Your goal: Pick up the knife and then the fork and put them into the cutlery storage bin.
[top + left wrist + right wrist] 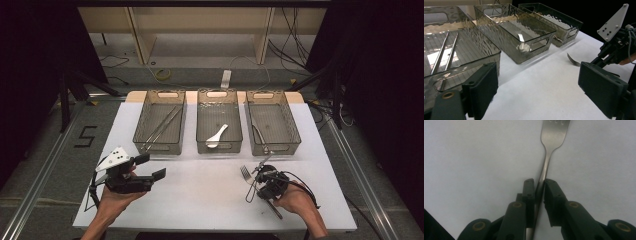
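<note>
The right gripper has its jaws nearly together, pinching the fork by the handle, low and centre in its own view; the fork lies on the white table. This looks like the pickup step. Next comes a lift toward the right-hand bin. The left gripper waits with jaws spread, holding nothing.

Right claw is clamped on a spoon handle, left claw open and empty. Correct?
Not quite: the right claw is clamped on a fork, not a spoon; the right gripper view shows its tines. The left claw is open and empty, as said.
</note>
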{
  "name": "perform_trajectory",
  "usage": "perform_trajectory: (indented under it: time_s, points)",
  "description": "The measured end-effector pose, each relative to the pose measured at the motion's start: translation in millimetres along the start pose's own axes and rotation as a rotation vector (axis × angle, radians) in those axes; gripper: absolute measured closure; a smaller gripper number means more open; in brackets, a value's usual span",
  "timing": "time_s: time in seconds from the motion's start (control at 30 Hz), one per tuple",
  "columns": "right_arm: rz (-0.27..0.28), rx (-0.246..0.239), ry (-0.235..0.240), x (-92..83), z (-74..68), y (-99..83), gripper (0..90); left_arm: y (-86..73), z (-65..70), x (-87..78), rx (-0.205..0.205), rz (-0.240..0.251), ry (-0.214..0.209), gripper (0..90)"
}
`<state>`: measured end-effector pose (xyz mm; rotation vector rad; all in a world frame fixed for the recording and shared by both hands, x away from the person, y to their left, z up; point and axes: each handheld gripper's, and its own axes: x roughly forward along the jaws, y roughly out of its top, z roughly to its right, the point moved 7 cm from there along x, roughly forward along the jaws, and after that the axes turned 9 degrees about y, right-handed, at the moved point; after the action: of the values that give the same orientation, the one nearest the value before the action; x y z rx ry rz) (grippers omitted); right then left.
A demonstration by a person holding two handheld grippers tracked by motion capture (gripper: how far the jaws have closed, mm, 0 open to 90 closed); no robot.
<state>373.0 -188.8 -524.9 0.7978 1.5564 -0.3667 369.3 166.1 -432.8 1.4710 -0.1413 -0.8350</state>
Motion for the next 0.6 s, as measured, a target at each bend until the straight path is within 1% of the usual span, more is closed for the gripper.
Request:
perform_trajectory:
  time_s: [0.1, 0.27, 0.43, 0.6]
  points:
    - [-0.005, 0.013, 0.002, 0.1, -0.4, 0.4, 80.7, 0.0, -0.1, 0.0, 0.000, 0.000, 0.000, 15.7]
    - [-0.012, 0.000, -0.008, 0.3, 0.4, 1.0, 83.6, 0.0, -0.1, 0.1, 0.001, 0.000, 0.000, 15.7]
    - [-0.018, -0.014, -0.026, 0.7, -0.8, 1.8, 84.3, 0.1, -0.5, -0.1, 0.000, 0.000, 0.000, 15.7]
    - [-0.023, -0.038, -0.047, 0.5, -2.6, 2.4, 84.7, 0.2, -0.5, -0.1, 0.000, 0.000, 0.000, 15.7]
